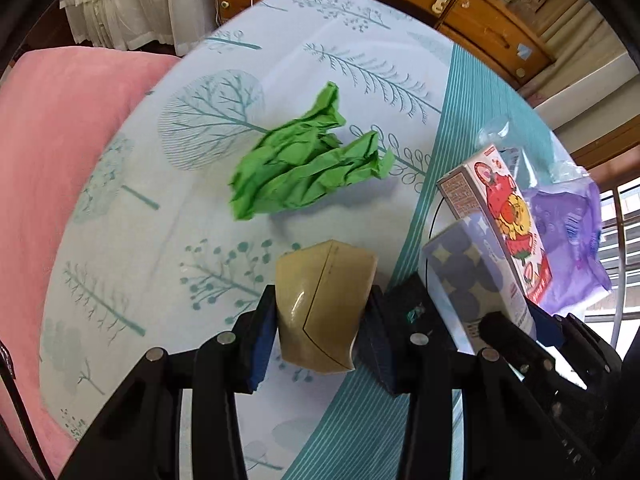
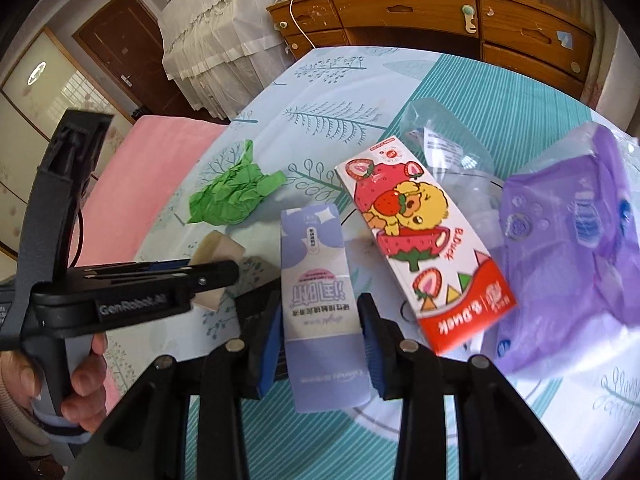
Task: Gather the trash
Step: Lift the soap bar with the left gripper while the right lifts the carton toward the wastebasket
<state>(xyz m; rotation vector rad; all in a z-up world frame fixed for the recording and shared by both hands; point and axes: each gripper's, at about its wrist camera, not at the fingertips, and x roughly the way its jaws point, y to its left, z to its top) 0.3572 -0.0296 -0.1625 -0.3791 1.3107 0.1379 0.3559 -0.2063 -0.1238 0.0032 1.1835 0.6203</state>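
We have the trash spread over a round counter (image 2: 500, 92) under a pale cloth printed with teal trees and a striped teal band.

Our left gripper (image 1: 322, 316) is partly closed, its blue pads pressing both sides of a tan, glossy folded cardboard piece (image 1: 324, 308) that sits at the near side of the counter. In the right wrist view that gripper (image 2: 212, 276) shows side-on with "GenRobot.AI" moulded on its black body, and a hand (image 2: 86, 384) wraps its handle.

Our right gripper (image 2: 320, 340) is likewise partly closed, pads against the two long edges of a lavender carton (image 2: 314, 280). Its print faces away from us, upside down: large pink Chinese characters and smaller lines we cannot read.

Just right of it lies a white and red box (image 2: 420, 248) with a yellow cartoon duck in a strawberry cup, marked "B.Duck" twice. A purple plastic pack (image 2: 568, 264) with a barcode lies beside the box, and a crumpled clear wrapper (image 2: 448, 140) bearing a small white label, too fine to read, lies behind both.

A crumpled green paper (image 1: 308, 160) rests apart, toward the counter's middle. Beyond the counter we see a pink cushion (image 1: 60, 152) and a wooden dresser (image 2: 420, 12).
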